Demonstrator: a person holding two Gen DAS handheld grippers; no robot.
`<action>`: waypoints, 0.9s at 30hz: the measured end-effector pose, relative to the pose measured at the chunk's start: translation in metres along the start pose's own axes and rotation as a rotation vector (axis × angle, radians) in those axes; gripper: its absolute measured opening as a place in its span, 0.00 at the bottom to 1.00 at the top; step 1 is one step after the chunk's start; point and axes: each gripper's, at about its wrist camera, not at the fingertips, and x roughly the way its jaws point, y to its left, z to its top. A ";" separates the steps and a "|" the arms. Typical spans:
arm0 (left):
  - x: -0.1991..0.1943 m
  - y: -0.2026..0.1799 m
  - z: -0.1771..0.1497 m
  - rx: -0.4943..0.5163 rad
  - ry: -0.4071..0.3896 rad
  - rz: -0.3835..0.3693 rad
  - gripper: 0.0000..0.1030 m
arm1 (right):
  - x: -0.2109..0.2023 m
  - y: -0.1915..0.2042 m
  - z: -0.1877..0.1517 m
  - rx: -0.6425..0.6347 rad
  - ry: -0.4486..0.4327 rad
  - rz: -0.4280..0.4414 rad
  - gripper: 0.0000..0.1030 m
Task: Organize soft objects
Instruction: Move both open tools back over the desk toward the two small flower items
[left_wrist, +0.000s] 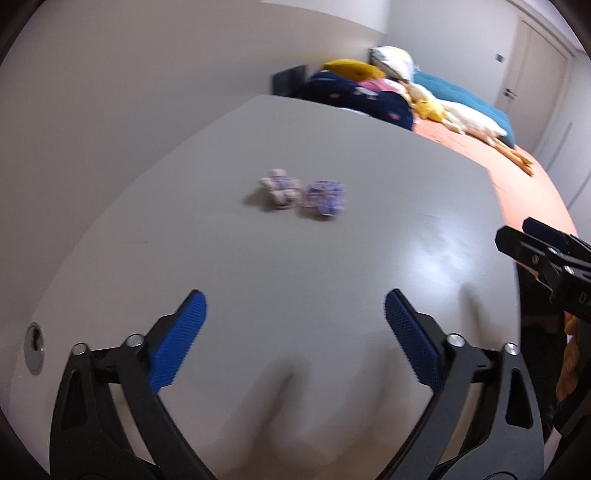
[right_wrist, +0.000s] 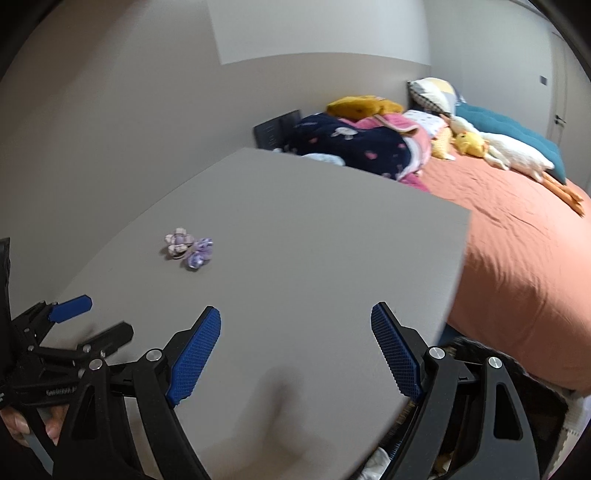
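Two small soft objects lie side by side on the grey table: a pale pink-lilac one and a purple one to its right. My left gripper hovers over the table short of them, jaws wide apart with nothing between. In the right wrist view the same pair, pink-lilac and purple, sits far to the left. My right gripper is open and empty above the table's near part. Each gripper shows in the other's view: the right gripper at the right edge, the left gripper at the lower left.
An orange-sheeted bed borders the table's right side. A navy blanket, a yellow plush, pillows and a white goose plush lie along its far side. A round cable hole is at the table's left. A hand holds the left gripper.
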 end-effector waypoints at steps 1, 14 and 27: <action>0.002 0.006 0.000 -0.013 0.005 0.003 0.84 | 0.007 0.006 0.002 -0.008 0.007 0.006 0.81; 0.014 0.062 0.008 -0.107 0.003 0.068 0.67 | 0.070 0.062 0.032 -0.067 0.066 0.092 0.81; 0.020 0.078 0.022 -0.096 -0.002 0.085 0.60 | 0.115 0.085 0.046 -0.088 0.128 0.099 0.67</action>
